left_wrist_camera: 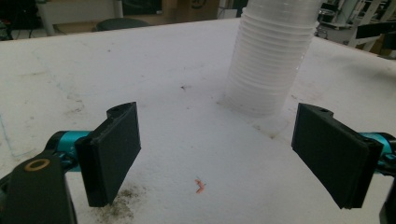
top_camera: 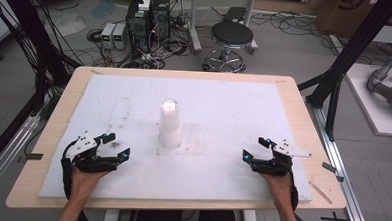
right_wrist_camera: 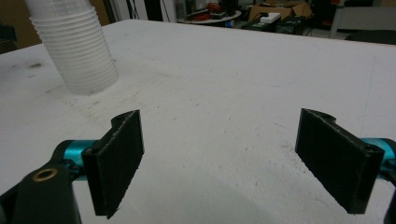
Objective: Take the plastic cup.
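A tall stack of clear plastic cups [top_camera: 169, 124] stands upside down in the middle of the white foam mat [top_camera: 224, 106]. My left gripper [top_camera: 116, 145] rests on the mat to the stack's left, open, with nothing between its jaws. From the left gripper view the cup stack [left_wrist_camera: 268, 60] rises ahead and to the right of the open left gripper [left_wrist_camera: 233, 156]. My right gripper [top_camera: 256, 148] lies on the mat to the right of the stack, open and empty. Seen from the right gripper view, the cup stack [right_wrist_camera: 74, 46] stands far left, beyond the open right gripper [right_wrist_camera: 229, 161].
The mat lies on a wooden table [top_camera: 43, 129]. A small orange scrap [left_wrist_camera: 200, 186] and a dark smudge [left_wrist_camera: 119, 205] mark the mat by my left gripper. Beyond the table stand a black stool [top_camera: 230, 39], computer boxes [top_camera: 148, 21] and floor cables. Black frame posts [top_camera: 346, 57] flank the table.
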